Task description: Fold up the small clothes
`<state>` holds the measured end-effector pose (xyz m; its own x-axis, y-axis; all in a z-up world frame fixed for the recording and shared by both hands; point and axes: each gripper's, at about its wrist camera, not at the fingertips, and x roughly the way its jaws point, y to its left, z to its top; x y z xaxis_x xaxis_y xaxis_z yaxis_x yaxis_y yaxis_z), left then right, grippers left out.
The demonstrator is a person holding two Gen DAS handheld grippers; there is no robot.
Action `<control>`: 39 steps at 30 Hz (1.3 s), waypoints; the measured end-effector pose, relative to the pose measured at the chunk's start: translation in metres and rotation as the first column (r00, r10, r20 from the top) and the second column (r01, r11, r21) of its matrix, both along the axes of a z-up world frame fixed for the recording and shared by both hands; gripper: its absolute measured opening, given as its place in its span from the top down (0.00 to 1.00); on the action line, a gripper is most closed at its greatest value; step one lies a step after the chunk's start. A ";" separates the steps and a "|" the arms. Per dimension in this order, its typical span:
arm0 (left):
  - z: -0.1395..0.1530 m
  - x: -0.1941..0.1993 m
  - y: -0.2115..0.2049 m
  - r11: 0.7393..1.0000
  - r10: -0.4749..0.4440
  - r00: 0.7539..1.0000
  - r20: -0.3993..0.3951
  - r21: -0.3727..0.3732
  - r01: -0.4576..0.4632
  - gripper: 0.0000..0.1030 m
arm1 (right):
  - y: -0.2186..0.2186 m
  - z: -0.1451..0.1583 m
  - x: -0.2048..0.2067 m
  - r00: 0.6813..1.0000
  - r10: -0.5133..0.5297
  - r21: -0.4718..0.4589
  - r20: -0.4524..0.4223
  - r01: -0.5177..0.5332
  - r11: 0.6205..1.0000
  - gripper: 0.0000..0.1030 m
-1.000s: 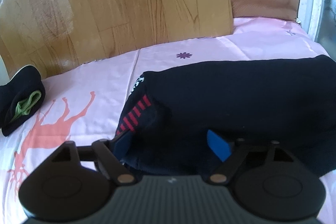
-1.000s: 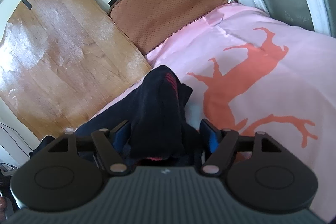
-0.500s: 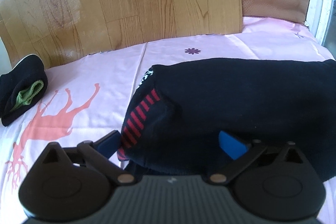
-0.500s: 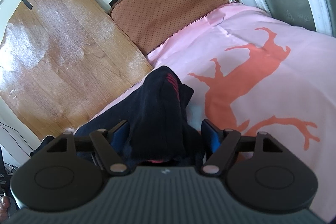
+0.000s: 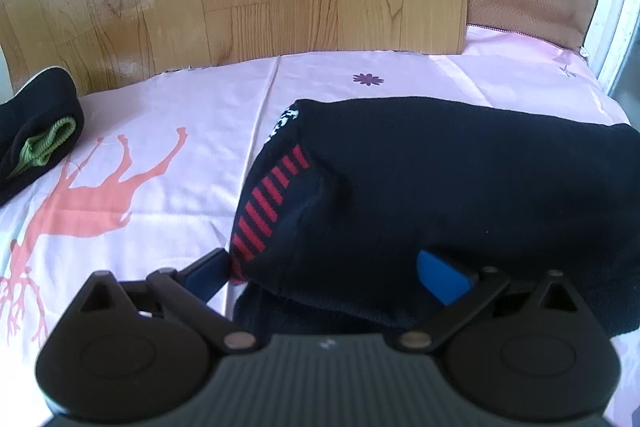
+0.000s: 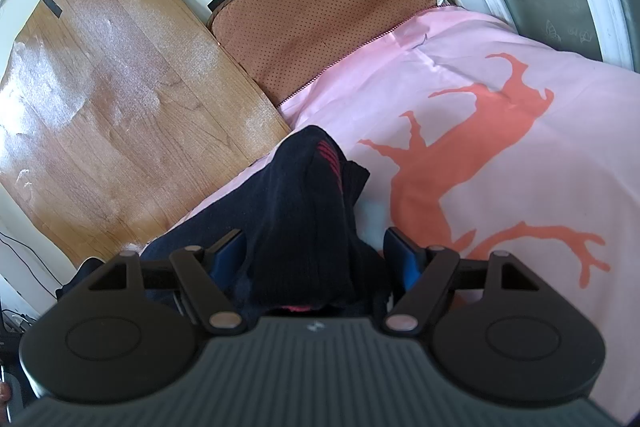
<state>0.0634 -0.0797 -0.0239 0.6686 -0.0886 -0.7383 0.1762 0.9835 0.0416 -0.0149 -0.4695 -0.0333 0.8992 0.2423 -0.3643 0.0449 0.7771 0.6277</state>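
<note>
Fold in progress: left gripper (image 5: 324, 267) and right gripper (image 6: 316, 251), fingers wide astride the black sock (image 5: 460, 179), apparently unclamped; next move requires closing before folding.

- Bed, pink deer-print sheet (image 5: 192, 115) — smooth.
- Black sock with red stripes (image 5: 460, 187) lying folded at centre.
- Rolled black-and-green sock bundle (image 5: 36, 143) at left edge.
</note>
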 end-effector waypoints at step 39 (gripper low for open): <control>-0.004 -0.001 0.002 0.999 -0.040 0.999 -0.001 0.013 0.040 0.00 | -0.008 0.001 -0.023 1.000 -0.023 0.042 -0.021 0.024 0.999 0.24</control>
